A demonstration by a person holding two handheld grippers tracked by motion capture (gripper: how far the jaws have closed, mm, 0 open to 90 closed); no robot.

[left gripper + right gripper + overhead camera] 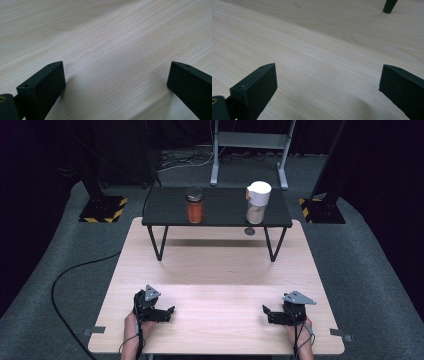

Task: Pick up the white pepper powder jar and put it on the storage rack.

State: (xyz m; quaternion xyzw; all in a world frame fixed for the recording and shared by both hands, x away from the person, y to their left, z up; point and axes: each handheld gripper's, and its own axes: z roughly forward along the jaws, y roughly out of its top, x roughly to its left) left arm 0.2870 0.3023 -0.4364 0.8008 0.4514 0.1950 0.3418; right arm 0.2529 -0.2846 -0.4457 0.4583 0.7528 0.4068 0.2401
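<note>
Both claws — left [169,310], right [266,310] — gape near the table's [220,270] front edge.

jar [194,206] left on shelf [217,220] | canister [257,202] right on shelf | shelf at table [220,275] far edge

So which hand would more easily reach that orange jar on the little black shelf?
Probably the left. The orange jar stands on the shelf's left half, nearer the left tool; the right tool faces the white-lidded jar. Both are open and empty.
</note>
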